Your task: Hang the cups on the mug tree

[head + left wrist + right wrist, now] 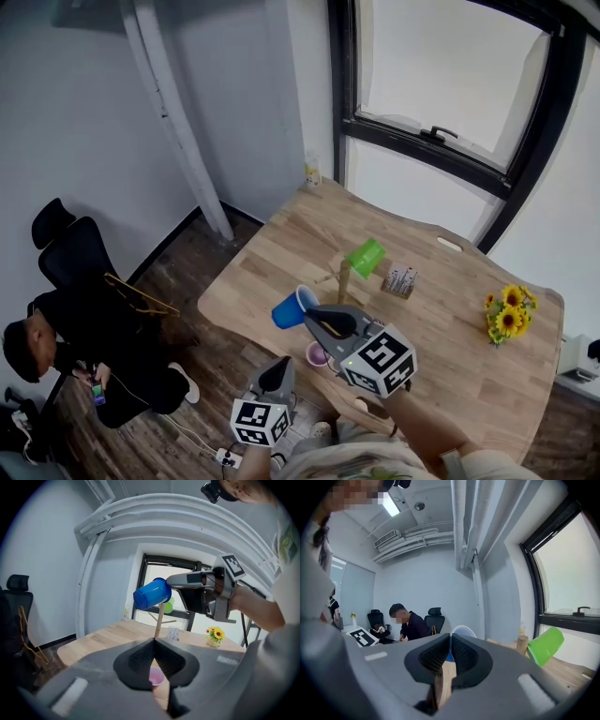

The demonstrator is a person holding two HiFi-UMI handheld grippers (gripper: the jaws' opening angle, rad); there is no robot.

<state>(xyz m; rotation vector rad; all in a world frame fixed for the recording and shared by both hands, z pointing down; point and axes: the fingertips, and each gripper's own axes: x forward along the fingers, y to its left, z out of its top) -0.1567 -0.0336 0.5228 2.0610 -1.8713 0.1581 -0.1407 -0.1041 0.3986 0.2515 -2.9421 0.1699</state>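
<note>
My right gripper (315, 319) is shut on the rim of a blue cup (292, 307) and holds it on its side in the air, left of the wooden mug tree (343, 278). A green cup (366, 256) hangs on the tree. A pink cup (317, 354) stands on the table below the right gripper. My left gripper (279, 366) is shut and empty at the table's near edge. In the left gripper view its jaws (153, 641) meet in front of the pink cup (156, 678), with the blue cup (152, 593) above. The right gripper view shows the blue rim (462, 630) past the closed jaws and the green cup (543, 645) at the right.
A vase of sunflowers (506, 314) and a small printed box (400, 279) stand on the wooden table (281, 244) right of the tree. A person (66, 352) sits on the floor at the left beside an office chair (66, 246). A window (450, 75) is behind the table.
</note>
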